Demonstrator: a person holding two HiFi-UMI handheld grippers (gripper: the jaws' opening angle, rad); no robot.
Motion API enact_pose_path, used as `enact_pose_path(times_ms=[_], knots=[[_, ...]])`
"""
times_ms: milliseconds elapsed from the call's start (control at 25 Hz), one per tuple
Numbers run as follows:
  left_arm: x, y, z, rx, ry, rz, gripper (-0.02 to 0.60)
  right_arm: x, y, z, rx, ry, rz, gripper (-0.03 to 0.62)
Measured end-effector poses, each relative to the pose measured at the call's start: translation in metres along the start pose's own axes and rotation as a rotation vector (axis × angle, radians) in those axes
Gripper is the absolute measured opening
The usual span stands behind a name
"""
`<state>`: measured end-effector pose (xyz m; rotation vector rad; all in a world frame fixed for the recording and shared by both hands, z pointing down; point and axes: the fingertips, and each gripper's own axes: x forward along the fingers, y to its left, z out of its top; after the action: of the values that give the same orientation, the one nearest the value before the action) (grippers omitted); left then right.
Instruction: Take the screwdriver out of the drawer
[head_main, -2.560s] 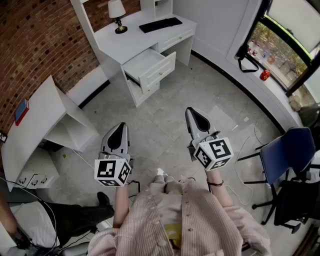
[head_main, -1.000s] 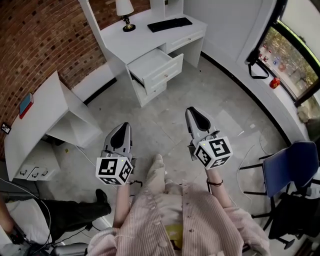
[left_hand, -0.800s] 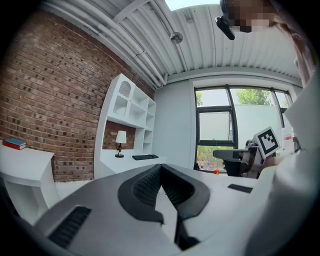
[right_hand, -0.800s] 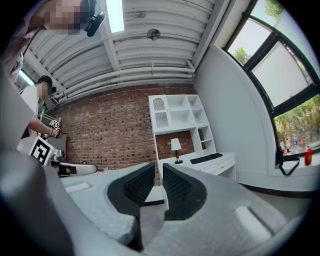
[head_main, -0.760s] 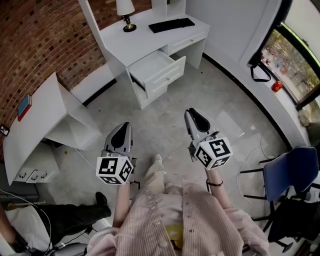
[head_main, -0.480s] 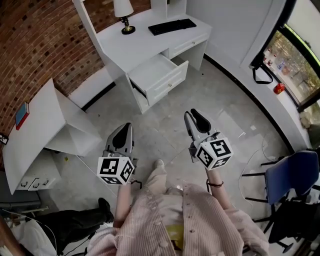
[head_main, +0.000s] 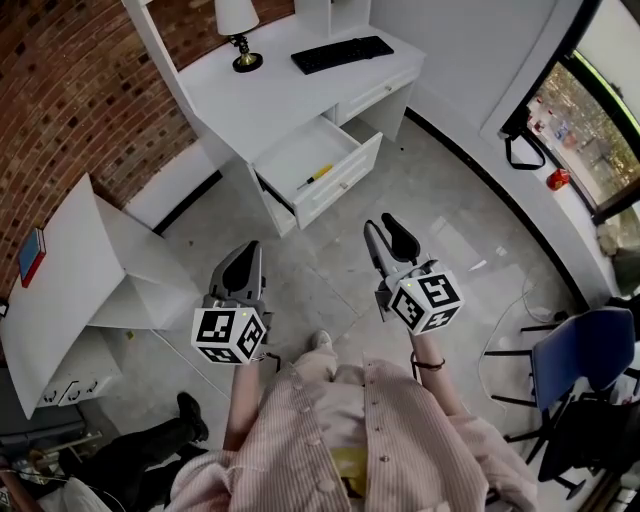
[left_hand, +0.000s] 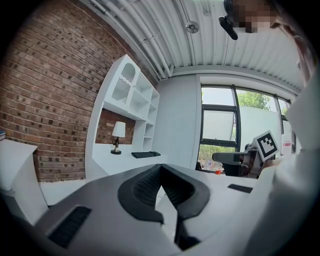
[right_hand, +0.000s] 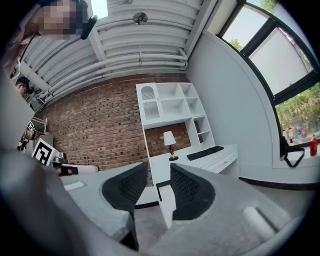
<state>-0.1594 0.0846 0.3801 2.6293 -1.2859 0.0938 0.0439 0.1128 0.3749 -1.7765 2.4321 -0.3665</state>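
The white desk (head_main: 240, 95) stands against the brick wall (head_main: 70, 90) and serves as our landmark. Its drawer (head_main: 352, 178) is pulled out of the desk's front, open, toward the person (head_main: 370, 440), who stands on the grey floor (head_main: 470, 250) in front of the desk. We see the left gripper (head_main: 247, 250) held over the floor in front of the desk, to the left of the drawer and well apart from it. In the left gripper view its two dark ribbed fingers (left_hand: 145, 187) meet at their tips. They are closed together, clamp nothing and touch nothing. The right gripper (head_main: 382, 226) hangs just in front of the drawer's face, nearer the desk than the left one but clear of it. Its fingers (right_hand: 189, 192) stand apart and have just been opening. Nothing lies between them, and we see only the desk's white front and the floor through the gap. On the desk top lie a black keyboard (head_main: 335, 54) toward the right end and a small lamp (head_main: 237, 30) toward the back. The screwdriver (head_main: 314, 178), with its yellow handle, lies slantwise on the drawer's floor, touched by neither gripper.
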Motion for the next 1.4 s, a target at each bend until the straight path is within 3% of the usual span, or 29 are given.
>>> enact_pose_path(times_ms=[360,760,1400], knots=[[0.038,0.033,0.003,-0.015,0.007,-0.021,-0.002,0.049,-0.011,-0.004,-0.015,0.024,-0.011,0.137],[0.080,0.058,-0.008,-0.054,0.036,-0.005,-0.002,0.098,-0.050,-0.012,0.069,0.058,-0.015,0.137],[0.217,0.108,-0.028,-0.146,0.134,0.105,-0.002,0.251,-0.130,-0.028,0.045,0.259,0.168,0.137]])
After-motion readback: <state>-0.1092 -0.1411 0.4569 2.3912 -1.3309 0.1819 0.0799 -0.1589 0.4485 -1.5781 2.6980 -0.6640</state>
